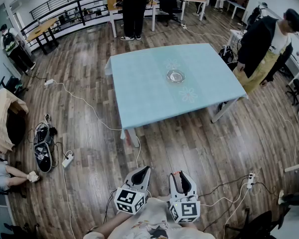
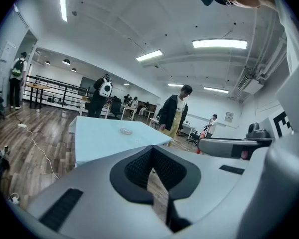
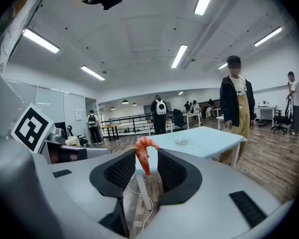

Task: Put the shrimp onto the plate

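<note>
Closest in, the right tongs point(image 3: 146, 159) pinch the shrimp point(image 3: 142, 153), its curled orange body poking up between the pads. Just beside them the left tongs point(image 2: 152, 149) have their tips drawn together with nothing between. Both hang over the wooden floor point(image 1: 89, 148), well apart from the table point(image 1: 139, 78). Near the middle of that table stands the small glass plate point(image 1: 175, 76), bare as far as can be seen. The step in hand looks like the carry. The next move calls for walking up to the table, reaching the right tongs over the plate, lowering them and letting go.
</note>
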### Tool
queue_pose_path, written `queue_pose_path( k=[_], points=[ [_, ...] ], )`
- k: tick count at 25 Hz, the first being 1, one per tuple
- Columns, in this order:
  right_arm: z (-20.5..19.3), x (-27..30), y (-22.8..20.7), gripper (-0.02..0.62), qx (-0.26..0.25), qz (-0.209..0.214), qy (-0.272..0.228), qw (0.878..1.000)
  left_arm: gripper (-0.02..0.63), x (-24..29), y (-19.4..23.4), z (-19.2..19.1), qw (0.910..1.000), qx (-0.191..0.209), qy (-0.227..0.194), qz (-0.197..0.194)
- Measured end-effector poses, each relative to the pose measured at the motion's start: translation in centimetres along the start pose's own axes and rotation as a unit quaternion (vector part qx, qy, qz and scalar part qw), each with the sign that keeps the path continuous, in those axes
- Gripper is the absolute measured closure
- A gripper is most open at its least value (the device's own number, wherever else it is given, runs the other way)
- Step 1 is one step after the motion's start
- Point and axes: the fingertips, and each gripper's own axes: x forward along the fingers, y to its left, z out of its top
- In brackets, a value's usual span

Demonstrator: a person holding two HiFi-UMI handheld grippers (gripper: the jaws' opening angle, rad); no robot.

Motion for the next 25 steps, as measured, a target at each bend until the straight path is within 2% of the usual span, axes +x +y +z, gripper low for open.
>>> queue_pose_path(
  k=[4,8,11,16,21,25],
  points=[
    [0.7,-2.8,-1.4,0.440,0.015,0.014,0.007,1.000,0.598,-1.8,-5.0,-0.8,0.9997,0.001,0.022,-0.009],
    [1.8,-5.0,-3.8,0.440,0.022,0.017,-0.006,1.000,0.598,-2.0,-9.4,-1.5,0.9988,0.020,0.037,-0.025],
    [1.5,-6.9,-5.8,0.440,0.033,0.024,-0.016,0.999,0.600,-1.5,-11.5,-1.6,0.9984,0.035,0.038,-0.021],
    [-0.2,-9.9,-8.9,0.439,0.080,0.021,-0.030,0.996,0.598,-0.9,-14.4,-2.2,0.9978,0.053,0.039,-0.010],
    [0.1,-13.9,-10.4,0.439,0.058,0.027,-0.061,0.996,0.598,0.3,-20.8,-4.3,0.9947,0.072,0.058,-0.045],
    [-1.1,-14.8,-12.9,0.440,0.075,0.021,-0.059,0.995,0.598,2.2,-24.0,-5.5,0.9922,0.081,0.070,-0.063]
  ],
)
